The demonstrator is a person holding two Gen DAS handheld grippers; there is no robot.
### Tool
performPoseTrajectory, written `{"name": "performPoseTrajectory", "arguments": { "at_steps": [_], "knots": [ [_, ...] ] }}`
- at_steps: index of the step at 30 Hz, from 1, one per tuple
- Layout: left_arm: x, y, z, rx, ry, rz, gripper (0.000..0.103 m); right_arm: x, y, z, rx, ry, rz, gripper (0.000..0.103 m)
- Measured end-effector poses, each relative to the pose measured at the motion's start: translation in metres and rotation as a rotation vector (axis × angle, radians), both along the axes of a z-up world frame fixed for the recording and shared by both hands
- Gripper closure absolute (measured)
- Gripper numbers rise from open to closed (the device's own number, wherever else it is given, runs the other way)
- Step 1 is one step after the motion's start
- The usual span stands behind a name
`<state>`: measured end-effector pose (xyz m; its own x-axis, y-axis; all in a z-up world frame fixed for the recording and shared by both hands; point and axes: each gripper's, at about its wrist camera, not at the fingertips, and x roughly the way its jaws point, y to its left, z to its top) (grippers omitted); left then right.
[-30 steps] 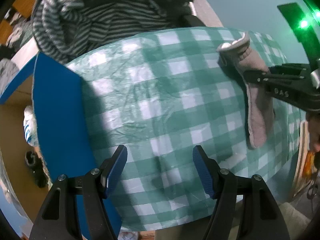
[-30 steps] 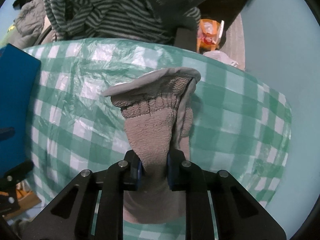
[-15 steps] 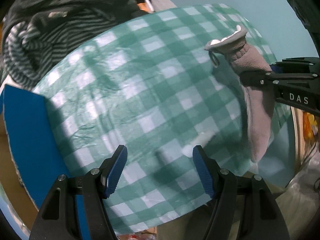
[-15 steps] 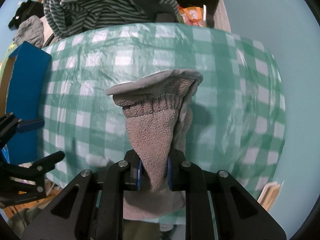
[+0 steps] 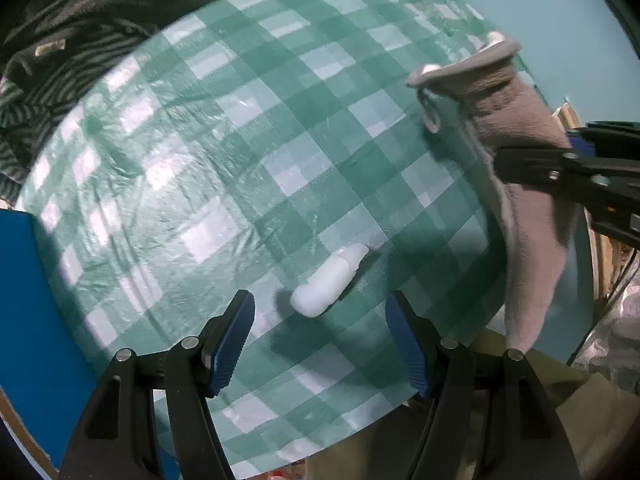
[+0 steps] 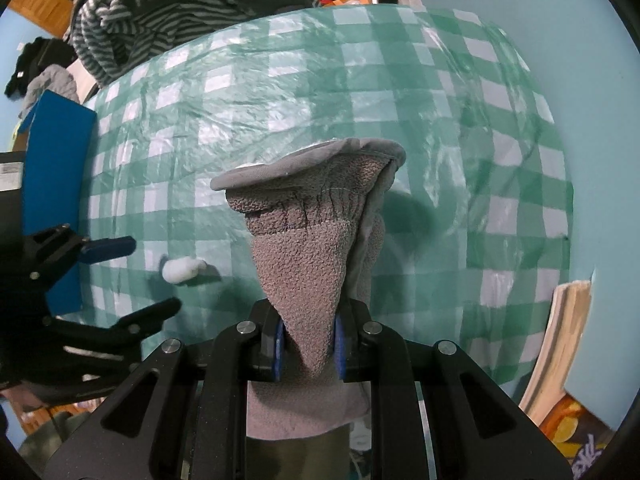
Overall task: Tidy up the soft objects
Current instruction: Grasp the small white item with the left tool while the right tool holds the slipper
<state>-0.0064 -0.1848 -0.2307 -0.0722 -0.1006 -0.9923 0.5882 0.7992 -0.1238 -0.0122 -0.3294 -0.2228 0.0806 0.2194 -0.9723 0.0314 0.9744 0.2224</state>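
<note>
A: Right gripper (image 6: 308, 354) first: its jaws are clamped tight on a grey sock (image 6: 312, 256), blue pads pinching the fabric at the narrow middle.

B: And the sock fans out past the pinch, cuff end forward and flared wide, ribbed band across it, the other end drooping back under the gripper's body.

A: It hangs clear above the desk (image 6: 500, 128), throwing a soft shadow on the green-and-white checked cover.

B: Over to the left gripper (image 5: 320, 344). Jaws wide apart, nothing between the blue pads, pointing down at the checks.

A: Just ahead of those open jaws lies a small white roll (image 5: 328, 280), flat on the desk, tilted on a diagonal. Could be a rolled sock; I can't tell for sure.

B: From the right wrist view the same white roll (image 6: 182, 270) sits well left of the grey sock, just beside the left gripper's blue fingertip.

A: The left wrist view catches the grey sock (image 5: 520, 152) at the right edge, held in the black arms of the right gripper, toe dangling past the desk's rim.

B: Further out, a heap of striped grey clothing (image 6: 160, 24) rests at the far side of the desk.

A: And a blue panel (image 5: 36, 320) stands along the desk's left side.
</note>
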Motion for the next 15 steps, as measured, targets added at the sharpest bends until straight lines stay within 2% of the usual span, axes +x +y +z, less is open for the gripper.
{"name": "performPoseTrajectory", "arguments": {
  "at_steps": [7,10,14,15],
  "knots": [
    [0.002,-0.013,-0.015,0.012,-0.009,0.016,0.035,-0.006,-0.002,0.000,0.011,-0.007,-0.001,0.087],
    [0.006,-0.018,-0.019,0.015,0.001,0.031,0.052,-0.006,-0.003,0.001,0.012,-0.008,0.007,0.086],
    [0.001,-0.021,-0.020,0.021,-0.022,0.034,0.070,-0.005,-0.001,0.002,0.014,-0.012,0.026,0.086],
    [0.003,-0.020,-0.020,0.017,-0.020,0.038,0.072,-0.005,-0.001,0.003,0.014,-0.013,0.032,0.086]
  ]
}}
